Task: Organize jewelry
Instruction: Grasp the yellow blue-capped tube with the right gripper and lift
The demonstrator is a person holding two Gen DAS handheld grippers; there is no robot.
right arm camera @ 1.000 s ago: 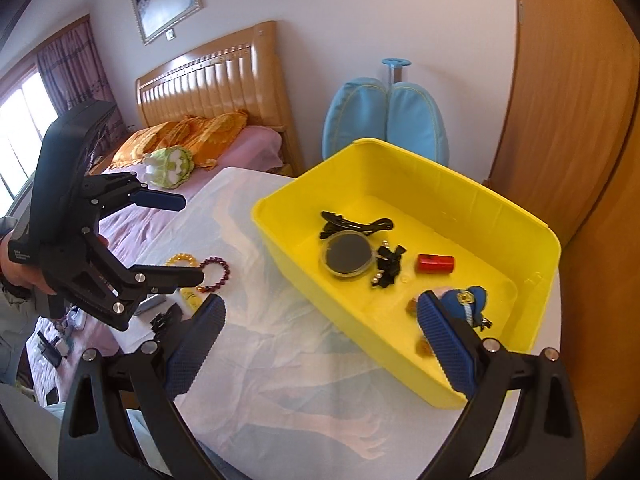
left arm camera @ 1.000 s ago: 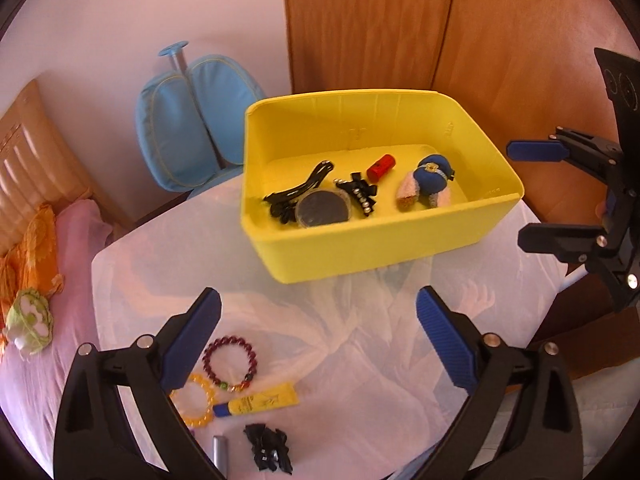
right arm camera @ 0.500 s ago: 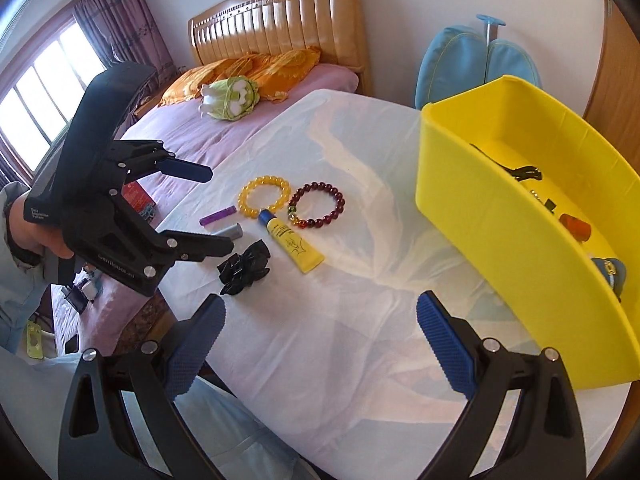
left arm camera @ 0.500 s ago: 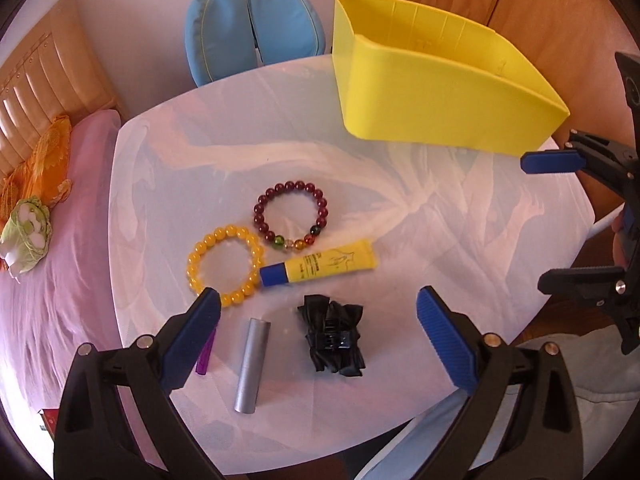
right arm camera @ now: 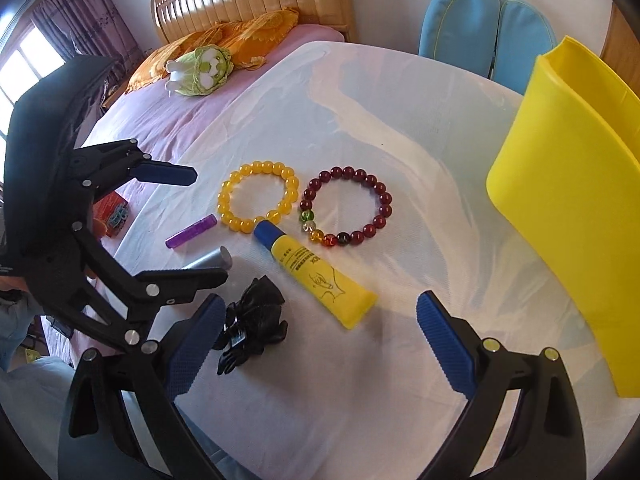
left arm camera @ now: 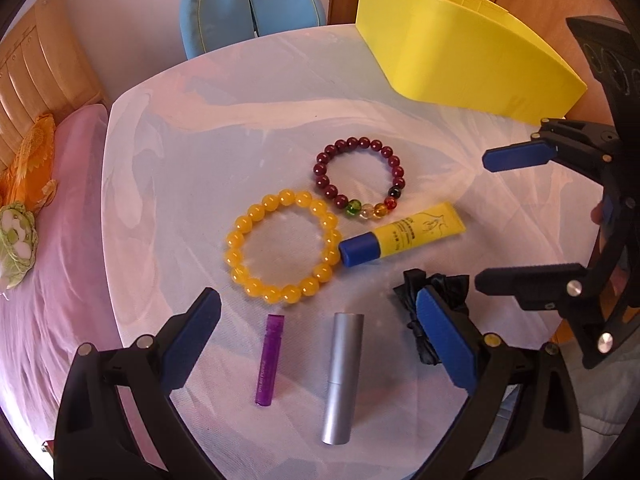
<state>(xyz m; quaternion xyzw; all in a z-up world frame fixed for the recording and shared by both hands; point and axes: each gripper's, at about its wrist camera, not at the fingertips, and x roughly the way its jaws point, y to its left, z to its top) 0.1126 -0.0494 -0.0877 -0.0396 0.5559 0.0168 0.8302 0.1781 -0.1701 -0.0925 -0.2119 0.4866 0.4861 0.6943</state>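
Bracelets, two, flat on white-clothed bench (left arm camera: 200, 128): round yellow glossy bead bracelet (left arm camera: 283, 246), touching blue cap of yellow plastic tube (left arm camera: 402, 235); dark red bead bracelet (left arm camera: 360, 178) with short run of green, clear, amber and black beads, just beside tube. Nearer: purple translucent tube (left arm camera: 270, 360), grey metal cylinder (left arm camera: 343, 372), black fabric hair clip (right arm camera: 252, 322). Yellow plastic bin (left arm camera: 460, 44) well apart at far edge. Left tongs (left arm camera: 320, 344) released, empty, above cylinder. Right tongs (right arm camera: 320, 344) released, empty.
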